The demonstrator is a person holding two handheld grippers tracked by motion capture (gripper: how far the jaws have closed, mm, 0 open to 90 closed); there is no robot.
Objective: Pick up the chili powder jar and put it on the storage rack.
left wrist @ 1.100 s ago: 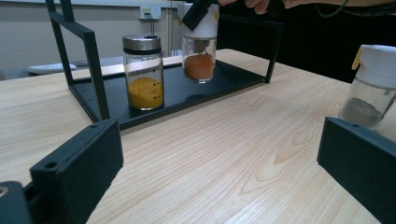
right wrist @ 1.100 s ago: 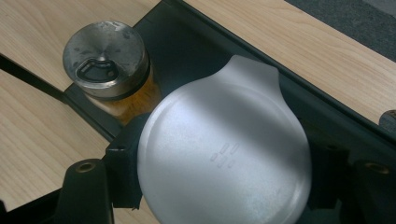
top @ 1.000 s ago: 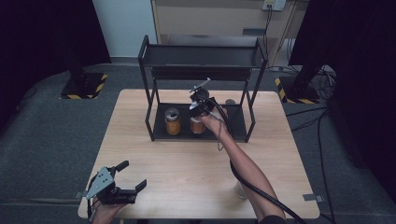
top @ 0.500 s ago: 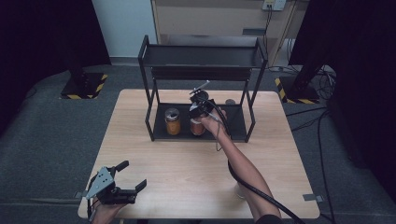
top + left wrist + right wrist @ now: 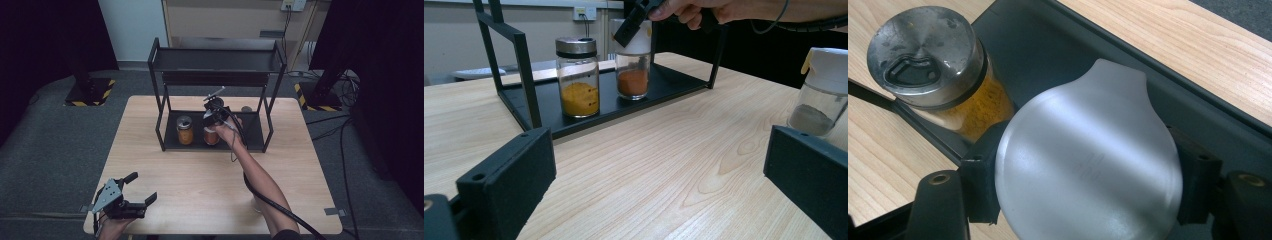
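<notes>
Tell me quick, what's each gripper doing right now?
Left gripper: open, holding nothing.
Right gripper: shut on the white lid of the red spice jar on the rack's lower shelf.

We are looking at lab or recording studio, not home. Light wooden table (image 5: 200, 195) standing on grey carpet floor (image 5: 55, 150), black curtains (image 5: 45, 35) hanging at both sides. Stand bases with yellow-black hazard tape (image 5: 90, 92) sitting on floor, loose cables (image 5: 345, 85) trailing at right, wall socket (image 5: 293, 5) showing behind. We are reading staged setup: black metal rack (image 5: 215, 65) sitting alone on table.
</notes>
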